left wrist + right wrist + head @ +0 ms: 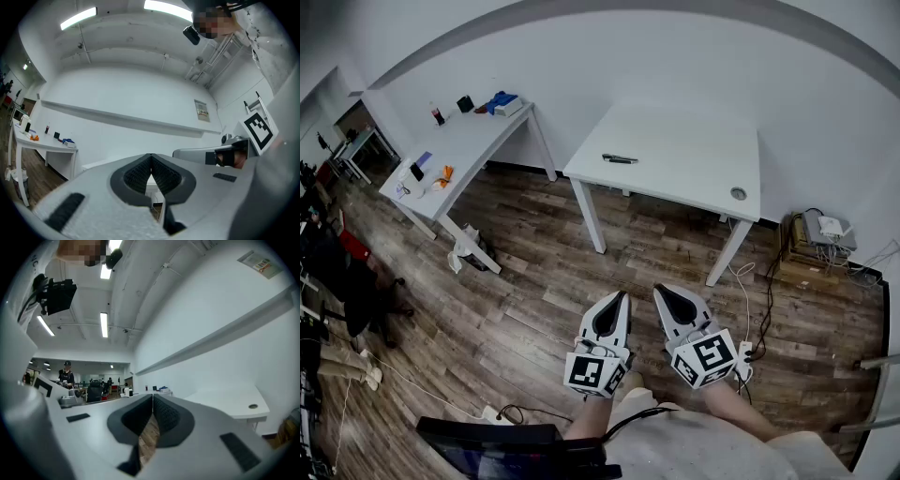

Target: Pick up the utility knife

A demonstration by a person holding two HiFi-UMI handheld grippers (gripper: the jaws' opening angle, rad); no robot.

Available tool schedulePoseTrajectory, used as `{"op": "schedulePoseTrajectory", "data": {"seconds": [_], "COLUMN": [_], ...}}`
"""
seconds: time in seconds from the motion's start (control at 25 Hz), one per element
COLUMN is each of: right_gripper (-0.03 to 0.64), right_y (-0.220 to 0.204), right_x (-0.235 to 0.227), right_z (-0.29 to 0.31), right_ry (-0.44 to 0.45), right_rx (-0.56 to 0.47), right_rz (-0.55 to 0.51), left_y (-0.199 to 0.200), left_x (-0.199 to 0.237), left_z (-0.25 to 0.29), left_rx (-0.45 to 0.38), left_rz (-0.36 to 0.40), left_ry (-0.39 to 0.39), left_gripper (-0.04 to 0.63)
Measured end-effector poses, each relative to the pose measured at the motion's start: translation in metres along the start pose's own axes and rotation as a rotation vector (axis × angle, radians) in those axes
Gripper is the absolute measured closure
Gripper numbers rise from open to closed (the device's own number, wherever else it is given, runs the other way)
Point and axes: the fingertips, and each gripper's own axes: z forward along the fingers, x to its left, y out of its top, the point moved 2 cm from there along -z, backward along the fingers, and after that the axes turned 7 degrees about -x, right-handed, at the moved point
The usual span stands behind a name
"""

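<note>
The utility knife (620, 158), dark and slim, lies on the white table (694, 178) ahead of me, near its left side. Both grippers are held low over the wooden floor, well short of that table. My left gripper (619, 296) is shut, its tips meeting with nothing between them (150, 156). Beside it my right gripper (660, 290) is also shut and empty (153, 396). In the left gripper view the right gripper's body (220, 157) shows at the right. The knife is not visible in either gripper view.
A second white table (464, 150) stands at the left with small items and a blue box (501, 101). A cardboard box with devices (814, 246) and cables sit at the right wall. Chairs (337, 272) stand at far left. People stand far off in the right gripper view.
</note>
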Motion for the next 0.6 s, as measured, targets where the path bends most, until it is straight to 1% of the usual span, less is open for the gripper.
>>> {"op": "schedulePoseTrajectory", "data": {"seconds": [0.32,0.44,0.6], "right_gripper": [0.609,0.608,0.607], "right_y": [-0.018,-0.023,-0.025], "right_x": [-0.018,-0.019,-0.022], "right_z": [0.061,0.081,0.102], "right_ry": [-0.03,-0.041,-0.044], "right_rx": [0.021,0.026,0.015], "right_rz": [0.008,0.005,0.006], "left_y": [-0.011,-0.015,-0.017], "left_x": [0.053,0.075,0.1], "left_z": [0.036,0.042,0.048], "left_rx": [0.009,0.023,0.02], "left_rz": [-0.01,-0.008,-0.007], "left_ry": [-0.02,-0.012,-0.004], "left_gripper": [0.588,0.588,0.588]}}
